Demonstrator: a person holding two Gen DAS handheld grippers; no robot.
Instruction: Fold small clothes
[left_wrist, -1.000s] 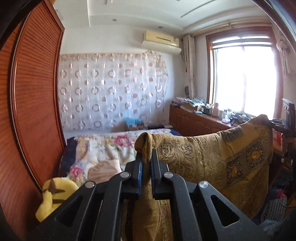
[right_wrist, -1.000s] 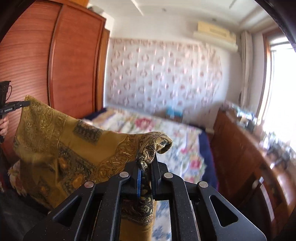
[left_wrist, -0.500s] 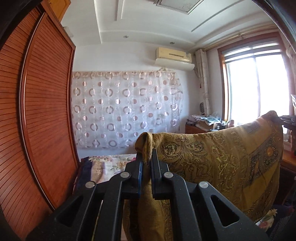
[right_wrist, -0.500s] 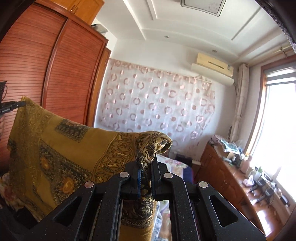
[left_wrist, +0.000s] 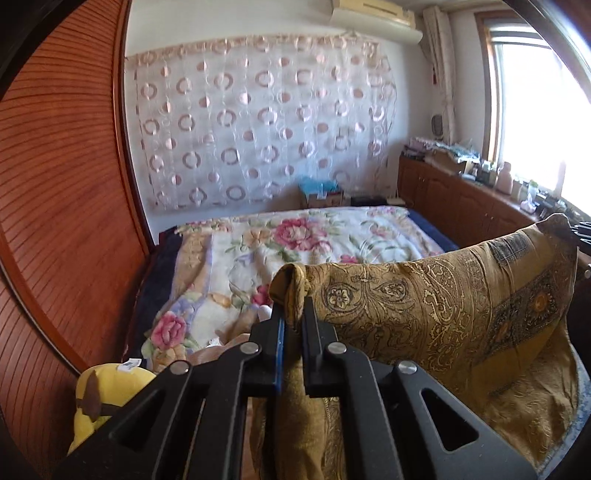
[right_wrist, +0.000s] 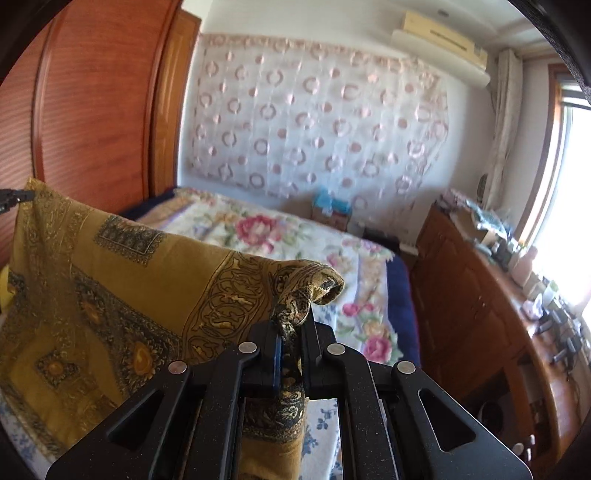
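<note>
A mustard-gold scarf (left_wrist: 436, 314) with a dark paisley print hangs stretched in the air between both grippers, over the near end of the bed. My left gripper (left_wrist: 293, 314) is shut on one bunched corner of it. The scarf (right_wrist: 110, 295) runs off to the left in the right wrist view, where my right gripper (right_wrist: 291, 328) is shut on the opposite corner. Each view shows the other gripper's tip at the scarf's far corner, at the frame edge. The cloth sags below the held top edge and its lower part is hidden behind the gripper bodies.
A bed with a floral quilt (left_wrist: 295, 240) lies ahead. A yellow plush toy (left_wrist: 103, 391) sits at its near left. A red-brown wardrobe (left_wrist: 62, 206) stands left. A low wooden cabinet (right_wrist: 480, 306) with clutter runs under the window (left_wrist: 539, 103) on the right. A patterned curtain (left_wrist: 258, 129) covers the back wall.
Both grippers have swung forward and down with the scarf still stretched between them; the views tipped from ceiling and wall down onto the bed. Neither grip has changed.
</note>
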